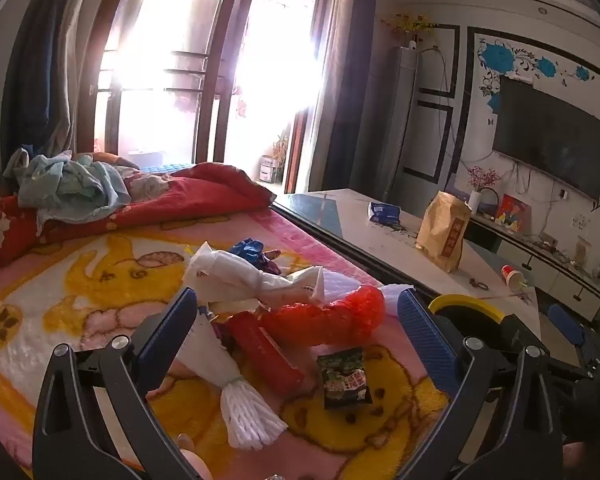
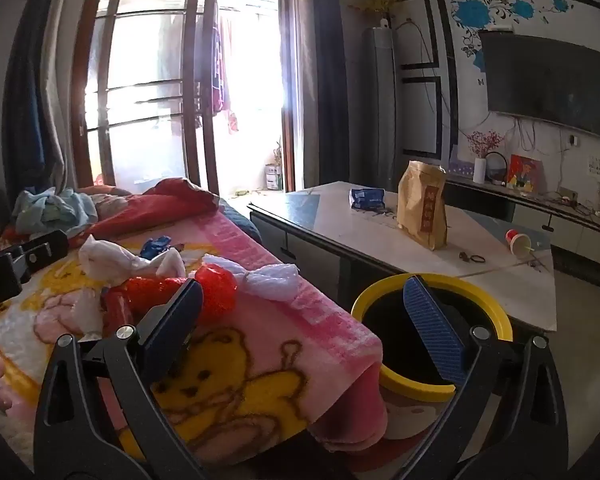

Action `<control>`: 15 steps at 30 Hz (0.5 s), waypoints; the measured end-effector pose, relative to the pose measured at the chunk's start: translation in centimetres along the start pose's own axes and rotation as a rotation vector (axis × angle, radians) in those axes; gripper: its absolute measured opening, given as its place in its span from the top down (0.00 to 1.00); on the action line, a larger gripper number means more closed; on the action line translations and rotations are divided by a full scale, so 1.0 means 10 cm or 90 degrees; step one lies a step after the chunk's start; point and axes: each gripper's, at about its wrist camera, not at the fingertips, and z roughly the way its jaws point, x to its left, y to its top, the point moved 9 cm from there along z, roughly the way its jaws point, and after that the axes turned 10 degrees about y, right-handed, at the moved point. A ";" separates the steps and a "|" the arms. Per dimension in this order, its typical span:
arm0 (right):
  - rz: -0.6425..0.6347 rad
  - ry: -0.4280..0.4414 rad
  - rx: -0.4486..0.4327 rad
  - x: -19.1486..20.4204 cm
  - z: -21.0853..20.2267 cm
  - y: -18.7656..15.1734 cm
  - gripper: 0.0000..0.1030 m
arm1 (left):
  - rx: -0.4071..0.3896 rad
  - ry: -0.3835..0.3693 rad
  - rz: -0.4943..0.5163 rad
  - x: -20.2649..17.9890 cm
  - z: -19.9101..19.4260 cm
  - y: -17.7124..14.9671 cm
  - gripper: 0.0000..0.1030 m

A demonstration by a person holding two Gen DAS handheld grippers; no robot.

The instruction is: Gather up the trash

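Both your tongs, left tongs [image 1: 296, 316] and right tongs [image 2: 300, 300], gape released: wrappers [image 1: 284, 344] lie heaped on the bed [image 1: 80, 280] near the bin [image 2: 432, 384].

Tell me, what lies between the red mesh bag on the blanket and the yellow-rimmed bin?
A white foam wrap lies between the red mesh bag and the yellow-rimmed bin, near the blanket edge; the right wrist view shows it best.

Crumpled wrappers [image 1: 284, 320] heaped on pink blanket, yellow-rimmed bin [image 2: 432, 384] beside bed edge

Yellow-rimmed bin [image 1: 466, 306] mostly behind a blue finger, its dark inside unreadable; snack packet [image 1: 343, 376] print too small.
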 end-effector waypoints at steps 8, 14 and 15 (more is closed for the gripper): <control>0.001 0.004 -0.004 0.02 -0.02 0.02 0.10 | -0.001 0.008 0.005 -0.03 0.00 0.01 0.06; 0.001 0.001 -0.008 0.03 0.00 0.03 0.10 | 0.003 -0.003 -0.003 -0.01 0.01 0.00 0.06; 0.001 0.002 -0.008 0.04 0.00 0.03 0.10 | 0.002 -0.003 -0.002 -0.01 0.00 0.00 0.06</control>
